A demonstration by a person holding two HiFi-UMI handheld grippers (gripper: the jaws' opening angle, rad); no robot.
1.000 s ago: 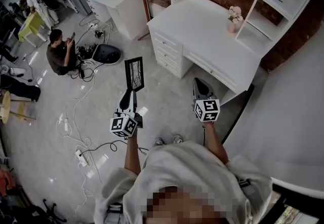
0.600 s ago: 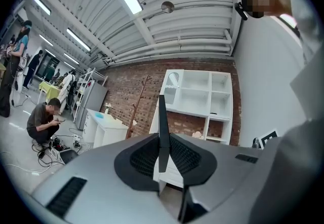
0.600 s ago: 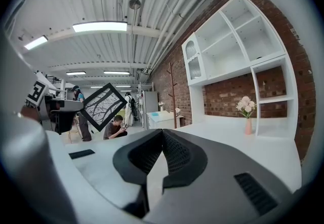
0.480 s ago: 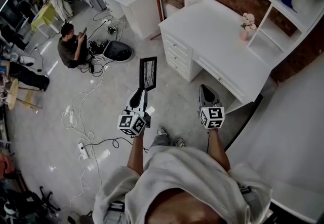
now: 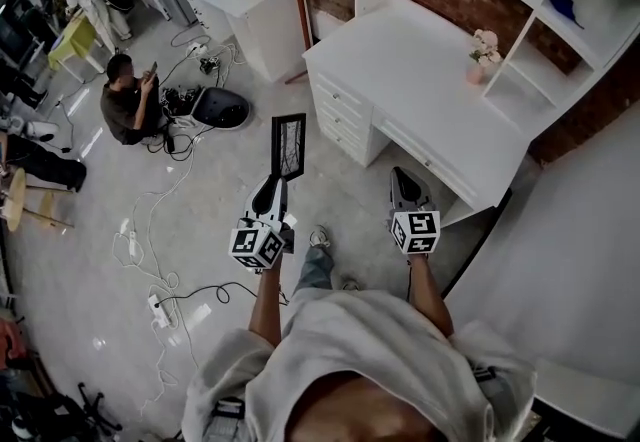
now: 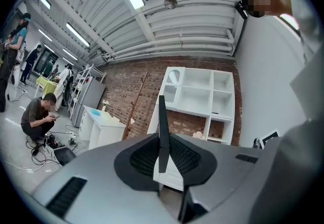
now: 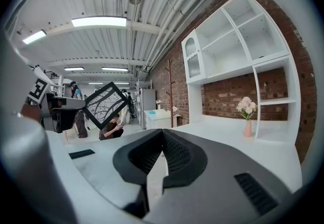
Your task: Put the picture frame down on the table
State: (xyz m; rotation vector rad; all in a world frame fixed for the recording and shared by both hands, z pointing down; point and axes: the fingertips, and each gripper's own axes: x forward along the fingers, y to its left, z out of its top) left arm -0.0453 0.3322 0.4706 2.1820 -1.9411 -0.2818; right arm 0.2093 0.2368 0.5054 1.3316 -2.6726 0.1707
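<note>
Left gripper [image 5: 279,182] clamps the picture frame [image 5: 289,144], right gripper [image 5: 402,180] closed and empty, apparently mid-carry short of the table's [image 5: 420,70] front edge; next, reach over and lower it.

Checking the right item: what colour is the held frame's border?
Black picture frame border; right gripper view shows it best.

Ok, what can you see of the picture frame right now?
The picture frame is a thin black rectangle around a pale picture of dark branches. It stands upright in the air, clamped at its lower edge by the left gripper, above the floor and short of the white desk. Nothing else touches it.
</note>
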